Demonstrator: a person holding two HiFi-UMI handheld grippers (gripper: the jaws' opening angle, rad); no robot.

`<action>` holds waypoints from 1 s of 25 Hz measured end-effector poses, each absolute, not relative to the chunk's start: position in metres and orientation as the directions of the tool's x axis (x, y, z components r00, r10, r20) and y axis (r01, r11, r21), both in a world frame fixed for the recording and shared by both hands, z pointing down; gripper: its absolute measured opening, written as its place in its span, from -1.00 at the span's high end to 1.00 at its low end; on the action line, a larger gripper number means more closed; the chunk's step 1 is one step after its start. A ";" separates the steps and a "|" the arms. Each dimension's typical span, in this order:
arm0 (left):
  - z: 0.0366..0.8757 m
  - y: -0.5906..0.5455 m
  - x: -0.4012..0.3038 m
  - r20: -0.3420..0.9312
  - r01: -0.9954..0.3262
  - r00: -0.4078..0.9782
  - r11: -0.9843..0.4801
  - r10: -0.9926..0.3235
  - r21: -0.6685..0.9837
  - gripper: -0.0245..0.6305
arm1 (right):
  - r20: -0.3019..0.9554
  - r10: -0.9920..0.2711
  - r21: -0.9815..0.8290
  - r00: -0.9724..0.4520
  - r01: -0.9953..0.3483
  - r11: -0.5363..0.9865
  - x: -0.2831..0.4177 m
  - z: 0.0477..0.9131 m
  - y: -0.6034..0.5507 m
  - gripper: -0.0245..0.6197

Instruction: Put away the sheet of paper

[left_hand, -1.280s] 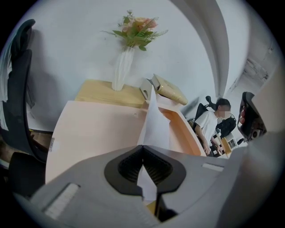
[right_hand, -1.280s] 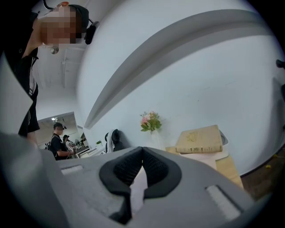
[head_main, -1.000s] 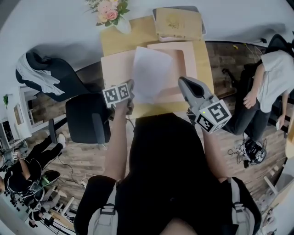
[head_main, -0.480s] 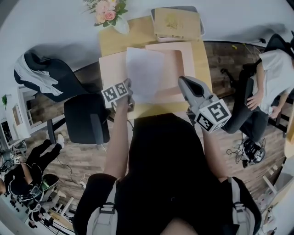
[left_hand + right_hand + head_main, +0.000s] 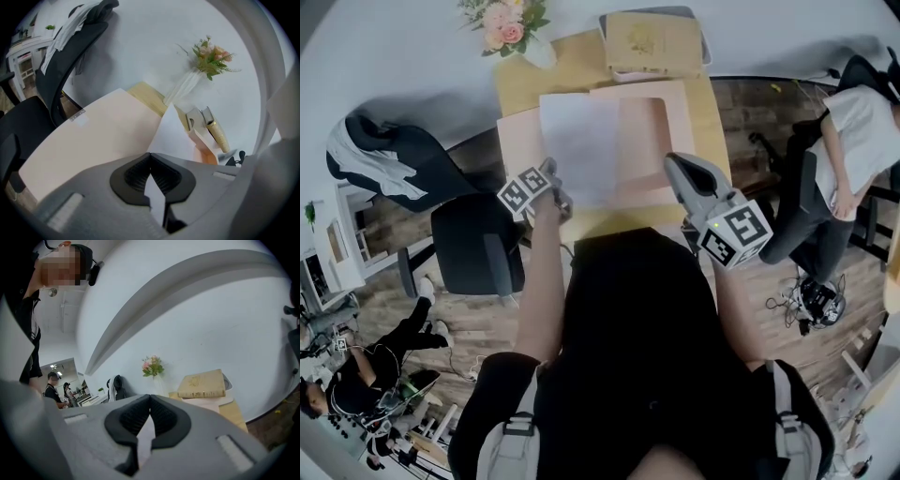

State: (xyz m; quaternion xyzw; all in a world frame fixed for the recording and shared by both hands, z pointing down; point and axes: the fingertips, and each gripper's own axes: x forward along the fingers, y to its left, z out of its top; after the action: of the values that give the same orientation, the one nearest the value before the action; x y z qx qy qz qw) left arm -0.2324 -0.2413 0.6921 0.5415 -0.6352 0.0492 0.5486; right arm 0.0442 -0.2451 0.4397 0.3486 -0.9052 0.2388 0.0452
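While the left gripper [image 5: 557,190] has its jaws clamped on the paper's [image 5: 581,141] near-left corner, the sheet lies over the open folder [image 5: 680,122], long axis running far from those jaws. The right gripper [image 5: 675,167], jaws together and empty, sits near right, so the left is nearer.

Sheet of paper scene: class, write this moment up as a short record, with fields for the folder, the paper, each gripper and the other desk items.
Folder: pink folder, open on the wooden desk
Paper: white sheet of paper, over the open folder
Left: left gripper, shut on the sheet's near corner
Right: right gripper, shut, holding nothing, apart from the paper
Also: tan book and flowers at the desk's far edge
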 end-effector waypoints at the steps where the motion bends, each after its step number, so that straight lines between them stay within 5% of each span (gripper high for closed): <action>1: 0.692 -0.242 -0.235 0.747 -0.736 0.178 0.417 -0.640 0.533 0.90 | 0.248 -0.610 -0.401 -0.752 -0.653 0.642 0.045 0.440 -0.245 0.91; 25: 0.697 -0.237 -0.117 0.650 -0.600 0.505 0.311 -0.567 0.737 0.90 | 0.256 -0.656 -0.407 -0.710 -0.695 0.593 0.072 0.444 -0.236 0.91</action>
State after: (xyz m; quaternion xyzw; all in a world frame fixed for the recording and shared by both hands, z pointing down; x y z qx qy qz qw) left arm -0.1175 -0.2373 0.6971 0.5868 -0.4972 0.0129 0.6390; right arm 0.0718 -0.2362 0.4435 0.3789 -0.8916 0.2448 0.0393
